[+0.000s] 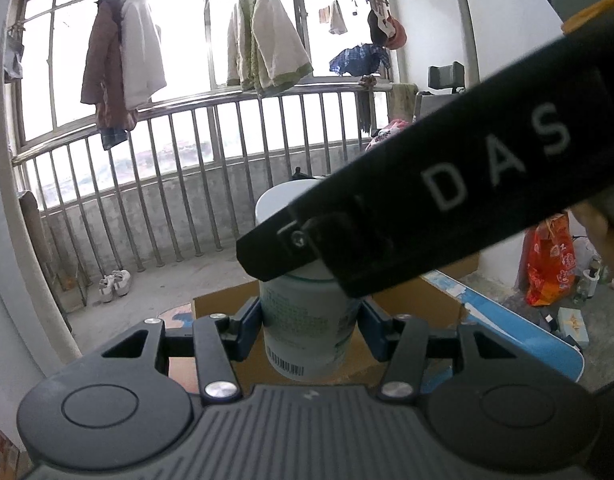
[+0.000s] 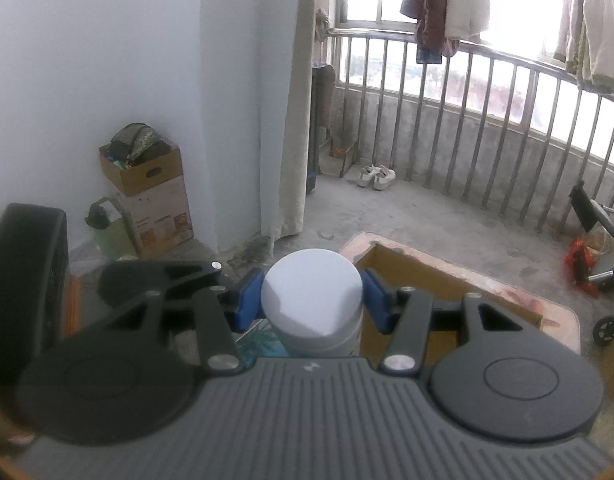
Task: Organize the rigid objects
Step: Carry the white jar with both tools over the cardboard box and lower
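Note:
A white canister (image 1: 307,320) with green print and a barcode stands upright between the blue pads of my left gripper (image 1: 310,322), which is shut on its body. Its white lid (image 2: 313,292) sits between the blue pads of my right gripper (image 2: 313,304), which is shut on it from above. In the left wrist view the right gripper's black finger (image 1: 347,240) crosses in front of the lid (image 1: 275,204) from the upper right and hides most of it. The canister hangs over an open cardboard box (image 2: 427,280).
The cardboard box (image 1: 411,300) lies on a low blue-edged surface (image 1: 519,328). Further off are a metal railing (image 1: 187,152), white shoes (image 2: 377,176) on the concrete floor, a red bag (image 1: 551,264), a wheelchair (image 2: 603,240) and a filled carton (image 2: 151,184) by the wall.

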Tool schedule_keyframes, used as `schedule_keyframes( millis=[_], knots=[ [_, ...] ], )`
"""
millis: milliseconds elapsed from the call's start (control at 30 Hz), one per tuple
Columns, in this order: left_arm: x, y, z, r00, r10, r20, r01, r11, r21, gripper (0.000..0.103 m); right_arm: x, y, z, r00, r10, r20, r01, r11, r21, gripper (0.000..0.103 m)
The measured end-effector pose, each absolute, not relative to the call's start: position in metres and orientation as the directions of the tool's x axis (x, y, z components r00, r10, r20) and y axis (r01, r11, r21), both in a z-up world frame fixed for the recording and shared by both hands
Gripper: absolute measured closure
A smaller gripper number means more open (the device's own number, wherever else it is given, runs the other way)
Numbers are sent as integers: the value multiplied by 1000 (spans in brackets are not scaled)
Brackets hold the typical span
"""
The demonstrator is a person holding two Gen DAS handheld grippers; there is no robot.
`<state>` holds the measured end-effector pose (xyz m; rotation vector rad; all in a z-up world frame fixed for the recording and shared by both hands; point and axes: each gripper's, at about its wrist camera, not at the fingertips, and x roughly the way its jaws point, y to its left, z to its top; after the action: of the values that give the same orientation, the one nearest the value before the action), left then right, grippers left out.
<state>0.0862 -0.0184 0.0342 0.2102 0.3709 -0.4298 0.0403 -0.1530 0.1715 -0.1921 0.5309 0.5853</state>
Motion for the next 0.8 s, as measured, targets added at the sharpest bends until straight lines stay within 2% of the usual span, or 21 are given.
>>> schedule_keyframes(
  millis=[400,800],
  knots=[
    [153,-22,32,798,-384,-464,472,878,84,49,153,-160,176,671,467,-576,-541,839,51,50],
    [230,-38,-7,677,-380,-630,504,863,21,49,288,-188,111,571,475,-669,-439,866,239,51]
  ],
)
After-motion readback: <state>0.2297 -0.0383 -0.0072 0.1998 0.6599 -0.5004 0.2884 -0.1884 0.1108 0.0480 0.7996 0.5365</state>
